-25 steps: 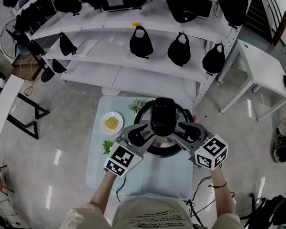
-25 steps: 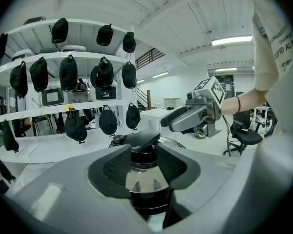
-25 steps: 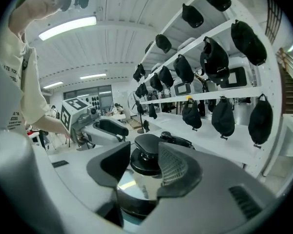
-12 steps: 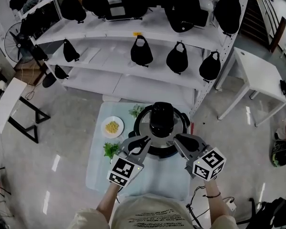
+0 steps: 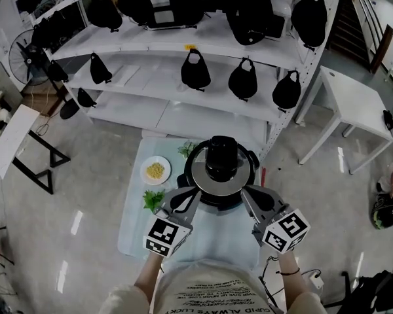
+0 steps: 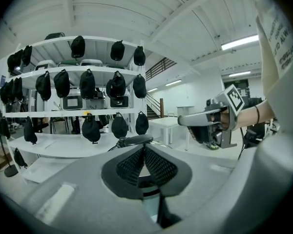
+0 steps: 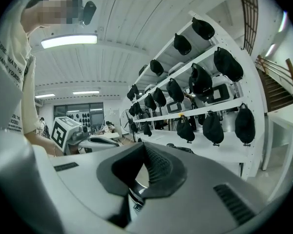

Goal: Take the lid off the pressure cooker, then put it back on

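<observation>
**Q:** Status of the task?

**A:** The lid point(image 5: 202, 177) is sitting on the pressure cooker point(image 5: 251, 167), which is on the table point(image 5: 203, 247) right in front of me. The black knob point(image 5: 221, 157) is up top. I'm not touching any of it. It could be the start or the finish. With both tools clear of it and the lid seated, I'd lean towards finished, but that's only a guess.

**Q:** Jaws?

**A:** My left gripper point(image 6: 144, 152) has just been closing. Its pads now meet with nothing between them. It's the same for my right gripper point(image 7: 146, 154): just closed, pads together, empty. Both are on the near side of the cooker, one at each flank, close to it but apart from it.

**Q:** Is the lid locked?

**A:** I can't tell from above. It looks level and centred on the rim, and that's all I've got.

**Q:** What's left, then?

**A:** If this is the start, everything: grip, twist, lift off, put back on. If it's the end, nothing.

**Q:** Containers?

**A:** The cooker is closed, so its contents are hidden. To its left, a small white plate point(image 5: 144, 164) holds a heap of yellow food point(image 5: 155, 170), maybe corn, but it's too small to be sure. Some greens point(image 5: 150, 201) lie loose on the table near the plate, not in anything.
</observation>
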`<state>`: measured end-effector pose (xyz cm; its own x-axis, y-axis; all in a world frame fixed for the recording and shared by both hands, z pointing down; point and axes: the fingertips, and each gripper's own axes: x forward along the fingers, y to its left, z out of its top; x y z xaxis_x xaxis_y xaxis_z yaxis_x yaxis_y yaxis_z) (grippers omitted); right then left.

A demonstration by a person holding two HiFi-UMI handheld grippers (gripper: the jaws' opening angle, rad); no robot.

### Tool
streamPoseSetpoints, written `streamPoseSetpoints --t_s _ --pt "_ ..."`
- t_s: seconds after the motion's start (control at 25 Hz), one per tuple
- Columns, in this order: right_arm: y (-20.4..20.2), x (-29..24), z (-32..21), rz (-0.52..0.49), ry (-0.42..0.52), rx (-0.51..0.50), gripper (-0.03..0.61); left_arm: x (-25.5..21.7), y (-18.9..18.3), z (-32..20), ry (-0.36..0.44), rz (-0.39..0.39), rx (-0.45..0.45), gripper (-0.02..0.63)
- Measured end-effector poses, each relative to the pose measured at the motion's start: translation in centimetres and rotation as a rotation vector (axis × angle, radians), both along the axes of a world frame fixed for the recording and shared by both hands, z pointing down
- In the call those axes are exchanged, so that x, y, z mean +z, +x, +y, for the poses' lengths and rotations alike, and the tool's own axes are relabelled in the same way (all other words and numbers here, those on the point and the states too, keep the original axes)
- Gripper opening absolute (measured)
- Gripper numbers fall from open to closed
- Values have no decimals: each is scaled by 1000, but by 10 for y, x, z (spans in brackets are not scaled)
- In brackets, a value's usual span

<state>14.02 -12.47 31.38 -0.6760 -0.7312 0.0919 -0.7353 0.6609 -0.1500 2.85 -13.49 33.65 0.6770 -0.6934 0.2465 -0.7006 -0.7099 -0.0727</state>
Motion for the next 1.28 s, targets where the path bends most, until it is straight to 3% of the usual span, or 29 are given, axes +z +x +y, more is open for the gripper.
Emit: streamPoseSetpoints --t_s 0.24,0.48,1.28 --pt "7 -1 8 -52 -8 44 5 -3 -13 7 17 33 -59 31" --pt "17 5 13 -40 -1 100 5 -6 -24 11 39 43 -102 31" --pt "30 15 18 -2 8 185 5 3 -32 13 39 1 -148 31"
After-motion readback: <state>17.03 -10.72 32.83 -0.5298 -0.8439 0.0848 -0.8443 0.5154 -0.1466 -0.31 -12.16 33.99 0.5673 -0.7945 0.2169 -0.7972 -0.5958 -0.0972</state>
